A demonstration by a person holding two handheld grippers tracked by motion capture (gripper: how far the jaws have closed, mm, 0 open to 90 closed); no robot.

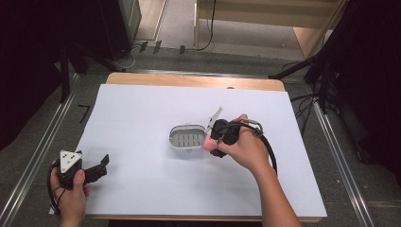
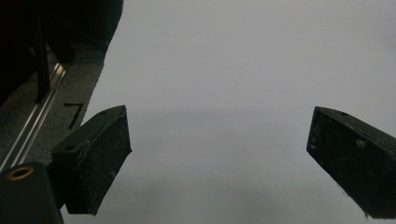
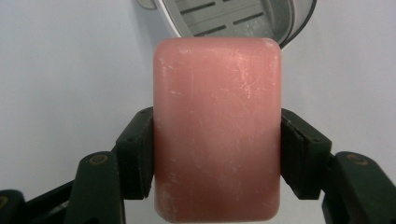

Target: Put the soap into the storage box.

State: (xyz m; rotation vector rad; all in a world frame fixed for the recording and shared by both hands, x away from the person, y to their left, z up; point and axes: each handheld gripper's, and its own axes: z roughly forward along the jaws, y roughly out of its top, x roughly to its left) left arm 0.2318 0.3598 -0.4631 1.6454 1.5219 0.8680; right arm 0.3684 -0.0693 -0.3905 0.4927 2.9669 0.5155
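pink soap [image 3: 217, 130] is held clamped in the right gripper [image 1: 218, 138] at the soap dish [image 1: 187, 137] edge.
the left gripper [image 1: 92, 169], jaws apart, is kept idle over the white sheet [image 1: 142, 189], well apart, likely leaving the dish free.

This looks like a lab or recording setup, not a home. A wooden tabletop [image 1: 194, 80] is covered by a plain white sheet [image 1: 156, 184] that works as a clean backdrop. Metal rails [image 1: 42, 146] run along both sides of the frame, and a hand-marked "7" [image 1: 84, 112] sits on the grey floor at the left. Dark stands [image 1: 326, 71] and black drapes fill the upper corners, and cables [image 1: 142, 47] trail across the floor at the top, beside light wooden furniture [image 1: 265, 19].
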